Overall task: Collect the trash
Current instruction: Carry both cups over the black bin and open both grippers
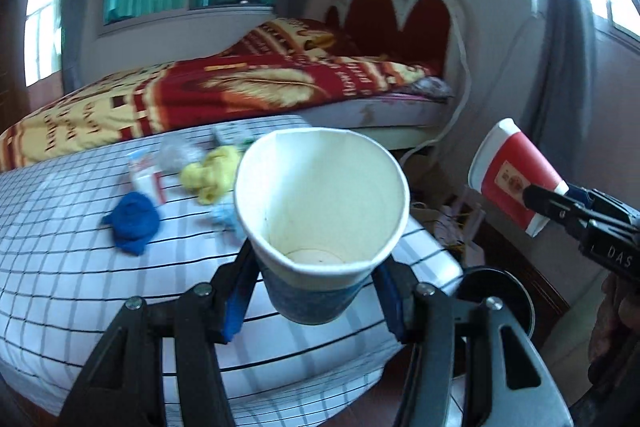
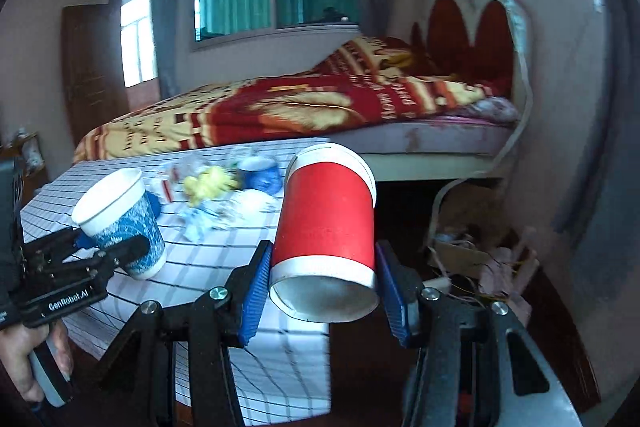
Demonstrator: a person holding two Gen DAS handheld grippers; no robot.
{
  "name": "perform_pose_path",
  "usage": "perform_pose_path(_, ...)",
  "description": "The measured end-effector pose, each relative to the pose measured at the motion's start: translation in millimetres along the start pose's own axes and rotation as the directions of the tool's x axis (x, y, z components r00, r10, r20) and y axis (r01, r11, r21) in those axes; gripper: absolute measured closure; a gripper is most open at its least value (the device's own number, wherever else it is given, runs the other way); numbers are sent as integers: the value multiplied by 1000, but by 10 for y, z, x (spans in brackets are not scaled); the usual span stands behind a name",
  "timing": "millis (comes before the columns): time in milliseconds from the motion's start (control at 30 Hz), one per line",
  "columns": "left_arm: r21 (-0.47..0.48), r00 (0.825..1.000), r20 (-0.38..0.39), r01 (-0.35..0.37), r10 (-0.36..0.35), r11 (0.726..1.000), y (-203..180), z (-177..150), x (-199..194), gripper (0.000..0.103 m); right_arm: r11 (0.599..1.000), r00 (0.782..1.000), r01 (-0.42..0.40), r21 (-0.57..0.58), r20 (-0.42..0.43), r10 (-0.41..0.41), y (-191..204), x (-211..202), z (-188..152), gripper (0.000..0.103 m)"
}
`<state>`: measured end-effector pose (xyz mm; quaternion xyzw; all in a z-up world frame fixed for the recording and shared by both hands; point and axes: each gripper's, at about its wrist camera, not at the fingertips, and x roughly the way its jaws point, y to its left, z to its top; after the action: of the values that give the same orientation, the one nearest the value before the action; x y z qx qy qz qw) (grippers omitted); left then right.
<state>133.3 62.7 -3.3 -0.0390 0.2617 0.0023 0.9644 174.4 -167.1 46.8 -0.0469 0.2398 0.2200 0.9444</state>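
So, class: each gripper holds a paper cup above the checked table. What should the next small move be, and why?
Probably carry the red cup in the right gripper toward the dark round bin-like thing past the table edge. The blue cup in the left gripper looks empty, both are lifted, and crumpled scraps remain.

Left hand-held gripper [image 1: 320, 291]: black angular frame, triangular cut-outs, silver round screws at pivots, blue ribbed pads [image 1: 236, 303] on fingers. White "GenRobot.AI" lettering on side, seen from right wrist view. Grey handle; bare skin of left hand [image 2: 28, 367] around it.
Right hand-held gripper [image 2: 322, 287]: same black frame, silver screws, blue ribbed pads [image 2: 254, 295].
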Motion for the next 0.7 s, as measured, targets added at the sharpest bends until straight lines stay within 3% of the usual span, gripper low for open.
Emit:
perform_pose_path(300, 101, 989, -42, 145, -141, 984, -805, -28, 192, 47, 987, 989, 148, 58, -29, -146, -798, -362, -340, 50)
perform_pose_path(700, 193, 948, -134, 311, -289, 930, -1765, -189, 441, 47, 955, 961, 266, 131, -119, -251, -1615, -705, -906, 50)
